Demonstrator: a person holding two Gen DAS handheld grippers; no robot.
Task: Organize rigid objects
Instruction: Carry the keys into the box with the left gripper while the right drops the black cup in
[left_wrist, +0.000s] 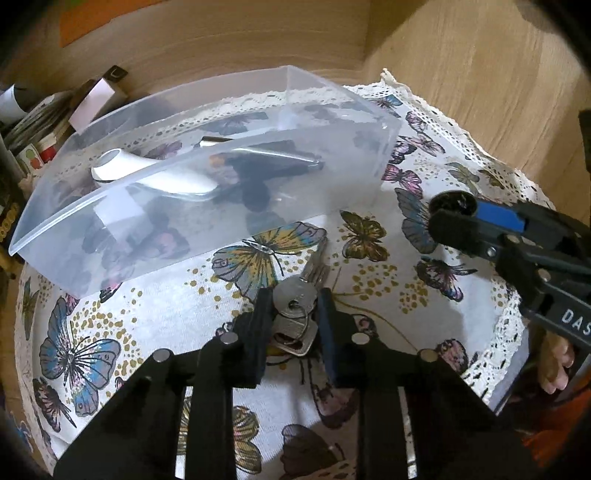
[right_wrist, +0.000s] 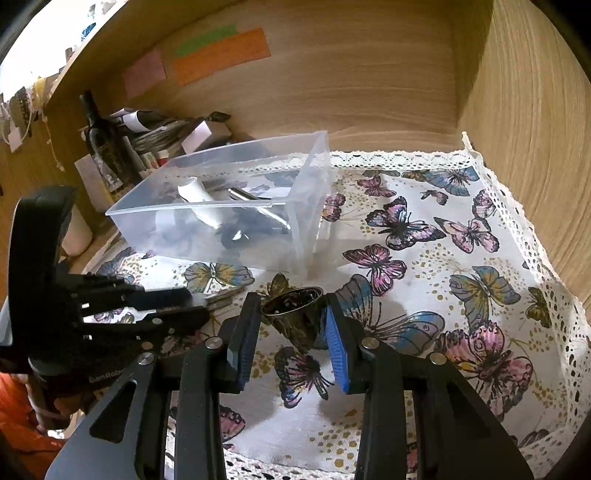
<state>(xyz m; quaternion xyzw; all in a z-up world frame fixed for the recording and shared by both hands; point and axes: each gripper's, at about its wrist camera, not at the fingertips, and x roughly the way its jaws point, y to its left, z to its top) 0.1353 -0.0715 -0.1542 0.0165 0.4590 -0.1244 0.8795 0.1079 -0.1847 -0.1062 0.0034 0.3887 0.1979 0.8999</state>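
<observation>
My left gripper (left_wrist: 293, 301) is shut on a bunch of silver keys (left_wrist: 295, 306) just above the butterfly cloth (left_wrist: 376, 280), in front of a clear plastic bin (left_wrist: 74, 236). My right gripper (right_wrist: 291, 314) is shut on a small dark metal cup (right_wrist: 293, 314), held above the cloth to the right of the bin (right_wrist: 310, 206). It also shows in the left wrist view (left_wrist: 452, 210). The bin holds a white plastic piece (left_wrist: 147, 171), a silver pen-like rod (left_wrist: 258, 151) and a dark object (left_wrist: 255, 184). The left gripper shows in the right wrist view (right_wrist: 184, 306).
The cloth (right_wrist: 461, 295) has a lace edge and lies in a wooden corner (right_wrist: 424, 92). A dark bottle (right_wrist: 99, 140), stacked papers and small boxes (right_wrist: 166, 133) crowd the left behind the bin. A white jar (right_wrist: 75, 232) stands at the left.
</observation>
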